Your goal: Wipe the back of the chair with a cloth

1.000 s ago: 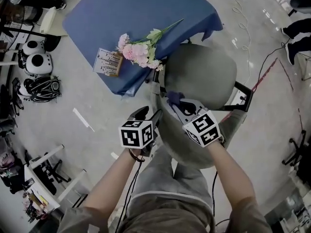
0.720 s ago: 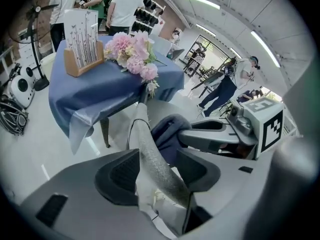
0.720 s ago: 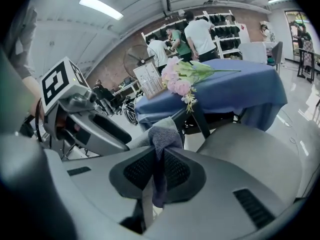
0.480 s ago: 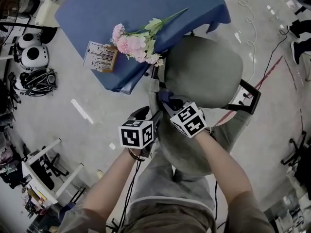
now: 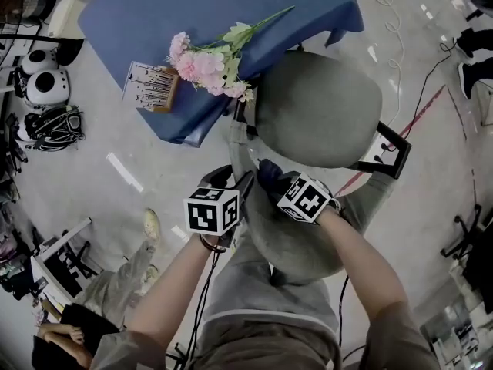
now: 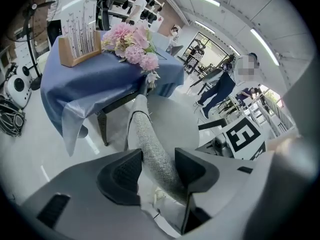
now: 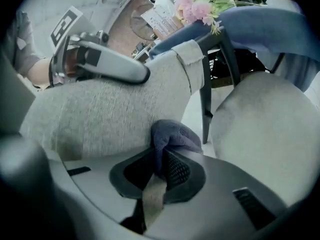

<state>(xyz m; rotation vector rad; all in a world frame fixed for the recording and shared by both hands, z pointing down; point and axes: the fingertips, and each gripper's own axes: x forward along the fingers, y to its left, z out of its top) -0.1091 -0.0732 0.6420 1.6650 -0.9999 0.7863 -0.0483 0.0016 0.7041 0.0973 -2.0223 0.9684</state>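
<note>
While left gripper (image 6: 157, 170) steadies the grey fabric chair back (image 7: 110, 114), jaws just closing onto its top edge | right gripper (image 7: 157, 171) clamped on bunched dark blue cloth (image 7: 172, 134), pressed against back's seat-side face | step: wiping, likely mid-stroke | next: firm, even sweep; hold chair braced

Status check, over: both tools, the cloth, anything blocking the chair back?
Left tool jaws just closed onto the chair back top edge. Right tool shut on cloth, pressed to the chair back. Nothing blocking; flowers sit beyond on table.
</note>
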